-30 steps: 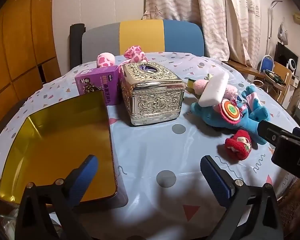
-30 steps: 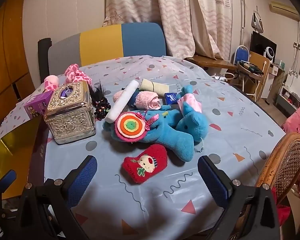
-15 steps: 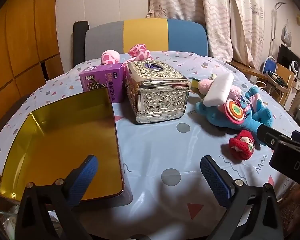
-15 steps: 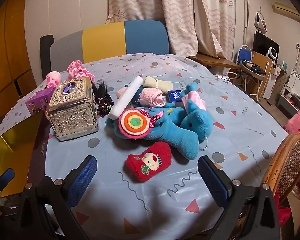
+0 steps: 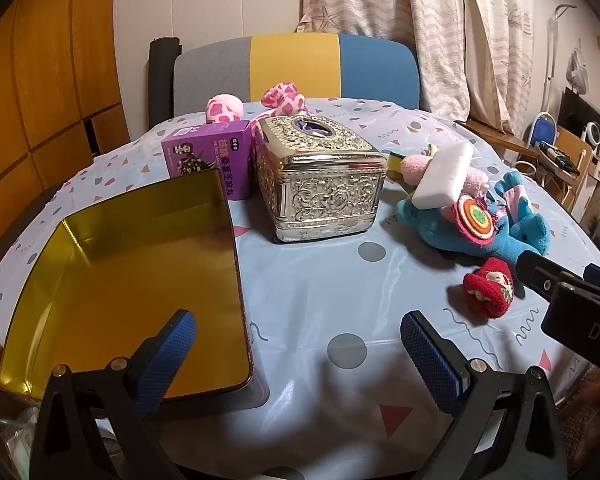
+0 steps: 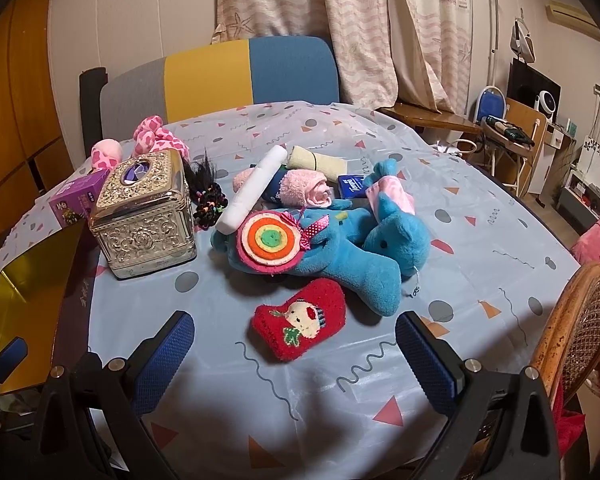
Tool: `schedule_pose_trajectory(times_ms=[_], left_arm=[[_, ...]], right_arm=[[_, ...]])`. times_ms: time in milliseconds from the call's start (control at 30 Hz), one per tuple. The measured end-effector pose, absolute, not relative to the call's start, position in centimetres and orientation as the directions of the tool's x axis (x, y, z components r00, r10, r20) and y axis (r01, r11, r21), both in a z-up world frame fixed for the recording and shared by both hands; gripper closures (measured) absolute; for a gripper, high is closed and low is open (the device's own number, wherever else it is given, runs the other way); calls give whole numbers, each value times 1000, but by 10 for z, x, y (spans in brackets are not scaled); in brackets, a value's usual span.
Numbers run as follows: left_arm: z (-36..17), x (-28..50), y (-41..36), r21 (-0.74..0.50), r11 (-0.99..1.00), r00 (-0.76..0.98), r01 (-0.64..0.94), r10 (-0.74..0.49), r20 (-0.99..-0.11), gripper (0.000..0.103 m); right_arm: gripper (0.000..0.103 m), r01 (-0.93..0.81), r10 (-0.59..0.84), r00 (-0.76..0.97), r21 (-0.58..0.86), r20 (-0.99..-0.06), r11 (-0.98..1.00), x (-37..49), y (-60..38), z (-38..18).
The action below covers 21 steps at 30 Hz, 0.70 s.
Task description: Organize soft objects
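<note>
Item: soft goods on a round table (image 6: 480,216) under a pale blue patterned cloth.

- Blue plush animal (image 6: 352,248), one; lying on its side mid-table, a felt disc of coloured rings with a pink bow on its body.
- Red fleece sock (image 6: 300,324) with a doll face, one; flat on the cloth just in front of the plush, nearest the right gripper (image 6: 294,354).
- Pink rolled cloths (image 6: 306,194), two visible, behind the plush; a white foam bar (image 6: 252,188) leans across them.
- Cream rolled towel (image 6: 320,158), one, further back.
- Pink spotted plush pieces (image 5: 284,100), two, at the far left edge behind a purple carton (image 5: 212,158).
- Black hair ties (image 6: 206,204), one bundle, beside the silver embossed tissue box (image 5: 320,180).
- Gold tray (image 5: 132,280), one, empty, at the near left edge, partly overhanging.

Left gripper (image 5: 300,356): jaws wide, holding nothing, above bare cloth beside the tray. Right gripper: jaws wide, holding nothing, the sock lying ahead between its fingers.

Open cloth lies along the near edge and the whole right side; a wicker chair (image 6: 580,320) stands at the right rim.
</note>
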<state>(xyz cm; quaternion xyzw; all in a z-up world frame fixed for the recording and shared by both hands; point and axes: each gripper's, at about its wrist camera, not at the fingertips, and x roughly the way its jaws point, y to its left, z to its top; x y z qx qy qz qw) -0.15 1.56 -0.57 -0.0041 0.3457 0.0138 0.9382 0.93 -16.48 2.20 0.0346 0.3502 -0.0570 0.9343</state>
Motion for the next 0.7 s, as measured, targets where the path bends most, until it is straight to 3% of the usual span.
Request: schedule_pose_trajectory(times_ms=[700], left_arm=[[-7, -1, 17, 2, 999, 755, -33, 26, -656, 0]], right_arm=[[0, 129, -82, 746, 22, -660, 991, 9, -165, 21]])
